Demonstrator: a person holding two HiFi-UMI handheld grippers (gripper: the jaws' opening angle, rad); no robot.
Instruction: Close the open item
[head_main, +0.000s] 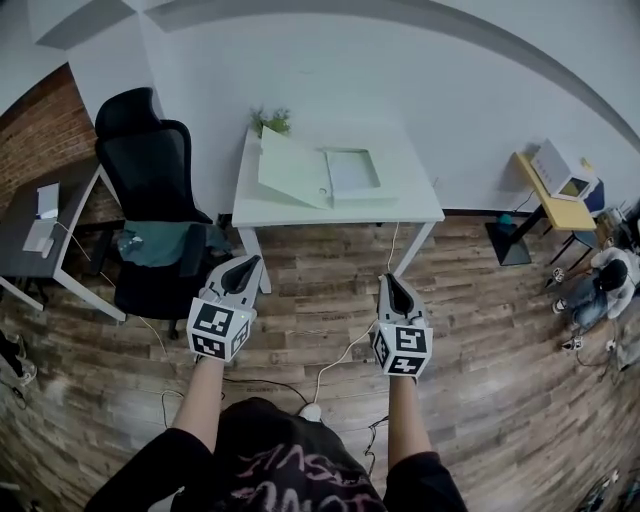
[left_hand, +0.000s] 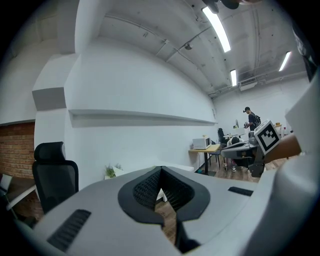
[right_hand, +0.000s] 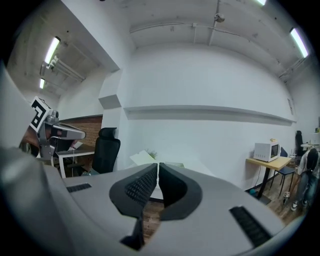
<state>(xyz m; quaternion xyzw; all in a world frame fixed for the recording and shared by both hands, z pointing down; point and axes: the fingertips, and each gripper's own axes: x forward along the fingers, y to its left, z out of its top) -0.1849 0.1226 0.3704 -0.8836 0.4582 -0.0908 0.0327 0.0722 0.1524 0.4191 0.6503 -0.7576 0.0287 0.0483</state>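
The folder (head_main: 318, 172) lies open on the white tabletop (head_main: 405, 205), at 12 o'clock from the person and well apart from both grippers. Its pale cover is swung out toward 9 o'clock and stands tilted, while the other half lies flat beside it. A small plant (head_main: 272, 122) stands at the tabletop's far left corner, just behind the cover.

Both grippers are held over the wooden floor (head_main: 480, 330), short of the tabletop and pointing toward it. The left gripper (head_main: 251, 262) has its jaws drawn together at the tips with nothing between them; in the left gripper view only floor and a bit of white show through the gap lower down. The right gripper (head_main: 391, 279) has its jaws closed to a thin slit and is likewise empty. In the right gripper view the folder's raised cover shows just past the jaw tips.

A black chair (head_main: 150, 170) stands at 10 o'clock, beside the tabletop's left end. A white cable (head_main: 340, 358) trails over the floor between the grippers. At 2 o'clock a microwave (head_main: 560, 170) sits on a yellow side table (head_main: 545, 208), and a person (head_main: 600, 280) is on the floor at 3 o'clock.
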